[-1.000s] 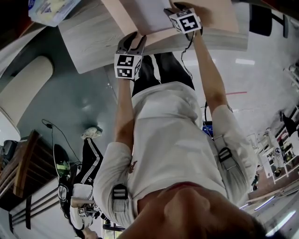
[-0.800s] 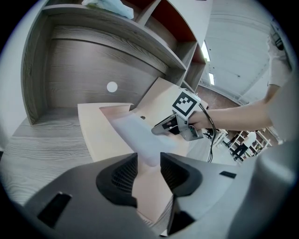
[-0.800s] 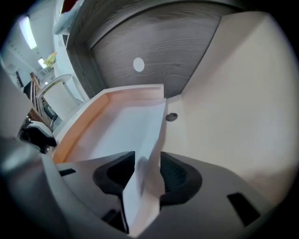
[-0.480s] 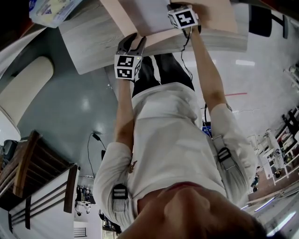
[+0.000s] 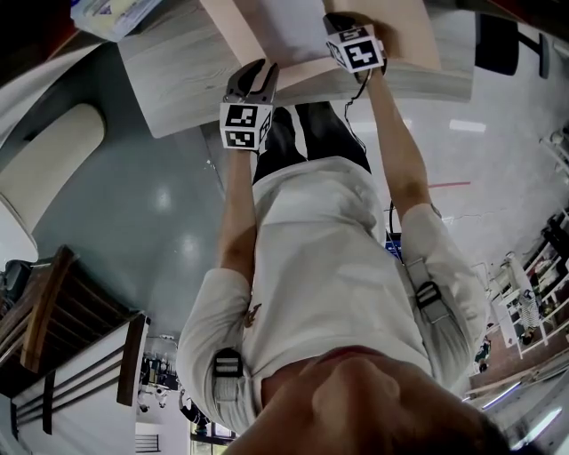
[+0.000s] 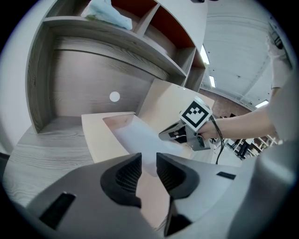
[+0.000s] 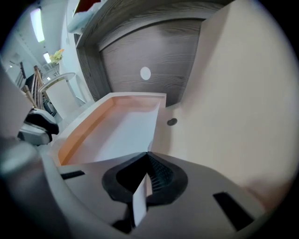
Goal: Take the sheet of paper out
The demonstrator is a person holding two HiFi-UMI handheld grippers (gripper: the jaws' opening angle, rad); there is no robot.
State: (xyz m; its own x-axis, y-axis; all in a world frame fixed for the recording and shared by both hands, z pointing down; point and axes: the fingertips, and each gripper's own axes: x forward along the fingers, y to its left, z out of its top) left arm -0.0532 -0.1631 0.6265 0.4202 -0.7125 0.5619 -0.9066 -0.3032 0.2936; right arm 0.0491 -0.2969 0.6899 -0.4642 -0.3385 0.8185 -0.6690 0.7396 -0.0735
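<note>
Grey desk [image 6: 42,149], paper sheet [image 7: 126,135] between right gripper [image 7: 147,161] fingers [image 7: 163,179]

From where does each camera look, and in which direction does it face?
Head view: on the head, steeply down; shows both arms, left tool, right tool, box.
Left tool view: along its jaws, which have just been closing, box edge between them; shows the right tool.
Right tool view: into the box; jaws shut on the sheet of paper.
Shared: the box.

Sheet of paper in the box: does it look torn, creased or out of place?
Nothing stands out. The sheet of paper lies flat in the open box; the right gripper has just closed on its near edge.
</note>
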